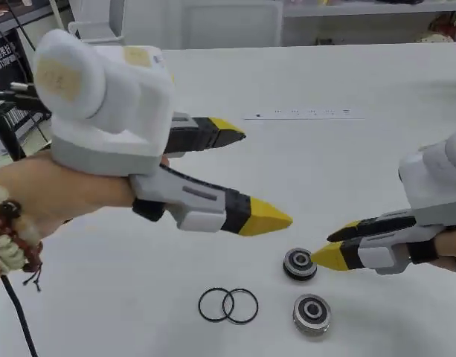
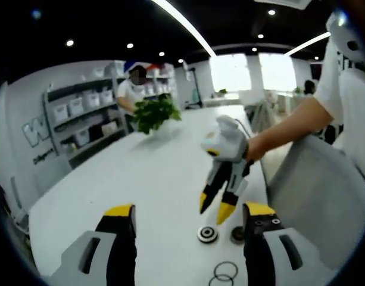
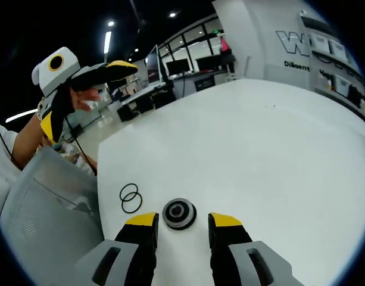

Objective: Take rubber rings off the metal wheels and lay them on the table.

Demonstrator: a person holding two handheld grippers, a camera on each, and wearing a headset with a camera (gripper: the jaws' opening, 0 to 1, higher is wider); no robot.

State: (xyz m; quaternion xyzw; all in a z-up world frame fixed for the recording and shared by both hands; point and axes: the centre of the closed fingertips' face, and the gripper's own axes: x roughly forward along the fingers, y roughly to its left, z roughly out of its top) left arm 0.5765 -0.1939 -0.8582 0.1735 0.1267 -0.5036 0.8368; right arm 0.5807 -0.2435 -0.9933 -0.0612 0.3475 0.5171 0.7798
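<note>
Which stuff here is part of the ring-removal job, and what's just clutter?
Job:
- round silver metal wheel, at the tips of the right hand-held gripper, which is open
- second metal wheel, nearer the person
- two thin black rubber rings, overlapping on the white table
- left hand-held gripper, open

Lying about:
- green leafy plant
- grey shelf unit with bins
- black cable

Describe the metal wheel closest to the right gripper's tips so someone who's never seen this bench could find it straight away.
On the white table, two thin black rubber rings lie overlapping, with two metal wheels just to their right. The one meant is the wheel farther from the person, right beside the yellow tips of the right gripper; the other wheel sits nearer the person.
</note>
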